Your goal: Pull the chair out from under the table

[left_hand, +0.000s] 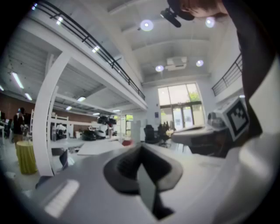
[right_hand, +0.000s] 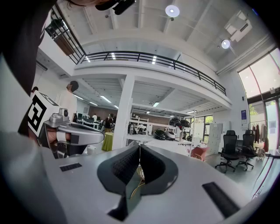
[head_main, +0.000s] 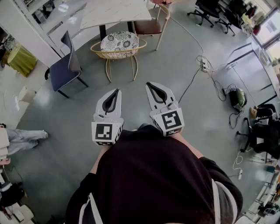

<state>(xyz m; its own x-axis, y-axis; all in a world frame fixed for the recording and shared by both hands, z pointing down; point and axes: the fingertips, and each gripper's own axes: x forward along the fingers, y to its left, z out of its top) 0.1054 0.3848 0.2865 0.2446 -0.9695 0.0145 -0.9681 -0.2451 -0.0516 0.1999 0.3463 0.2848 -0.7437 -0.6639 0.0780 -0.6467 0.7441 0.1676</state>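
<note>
Your dark shirt fills the bottom of the head view, and just past it you hold the left gripper point(head_main: 116, 92) and the right gripper point(head_main: 149, 85) side by side, level and pointing ahead. Each gripper's own view shows its ribbed pads pressed together with nothing between them. So spread both pairs of jaws before you reach.

The chair to pull looks like the woven basket chair point(head_main: 118, 53) with the flowered cushion point(head_main: 119, 41), straight ahead on thin gold legs. Its back edge sits tucked under the white marble table point(head_main: 113, 13). It stands well apart from both grippers, so you have to step closer first.

Aim for the near rim of the basket, one gripper to each side of the middle, so the pull stays even and the chair does not swing. Let the pads close over the rim itself, not over the cushion, which would likely just slide off. I judge the rim thin enough for the jaws, but the weave may flex, so squeeze firmly.

Draw straight back toward yourself and keep all the legs on the floor. Those legs look slender, and a high or jerky pull could tip the seat forward.

Mind the blue chair point(head_main: 65, 65) to the left and the cables point(head_main: 199, 65) lying to the right as you back up.
</note>
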